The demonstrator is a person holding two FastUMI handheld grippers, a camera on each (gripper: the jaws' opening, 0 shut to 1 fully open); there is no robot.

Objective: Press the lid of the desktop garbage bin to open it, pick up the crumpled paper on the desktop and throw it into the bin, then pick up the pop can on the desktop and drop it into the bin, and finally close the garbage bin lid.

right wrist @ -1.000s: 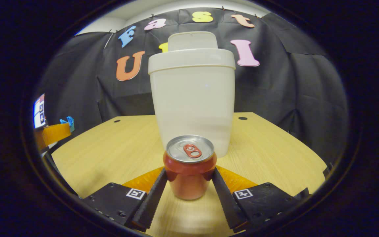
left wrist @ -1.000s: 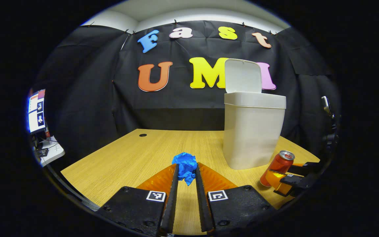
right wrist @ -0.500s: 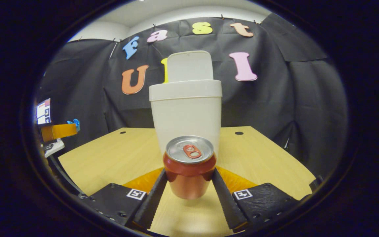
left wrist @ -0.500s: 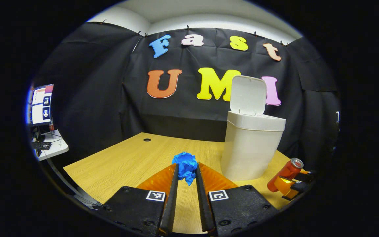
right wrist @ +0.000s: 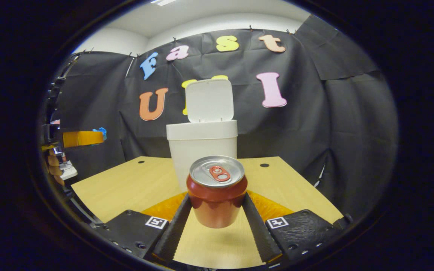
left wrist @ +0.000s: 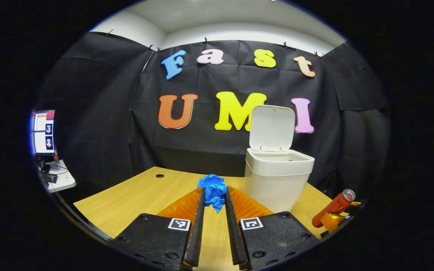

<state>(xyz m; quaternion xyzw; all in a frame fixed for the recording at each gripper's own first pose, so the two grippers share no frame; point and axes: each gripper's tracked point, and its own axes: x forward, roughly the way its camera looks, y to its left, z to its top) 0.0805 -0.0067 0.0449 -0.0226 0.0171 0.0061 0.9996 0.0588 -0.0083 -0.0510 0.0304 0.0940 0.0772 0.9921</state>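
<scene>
The soft, light crumpled paper (left wrist: 213, 189) was clenched by the left gripper (left wrist: 213, 203); the smooth, easily dented pop can (right wrist: 217, 192) was clamped mid-body by the right gripper (right wrist: 217, 214).

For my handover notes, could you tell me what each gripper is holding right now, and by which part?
The left gripper pinches the blue crumpled paper by its lower part. The right gripper clamps the pop can by its side walls.

The bin (left wrist: 279, 180) stands ahead of me with its lid (left wrist: 272, 128) upright behind the mouth, so the opening is free from above and from my side. My 2 grippers are well apart, with bare table (left wrist: 141, 195) left of the bin.
</scene>
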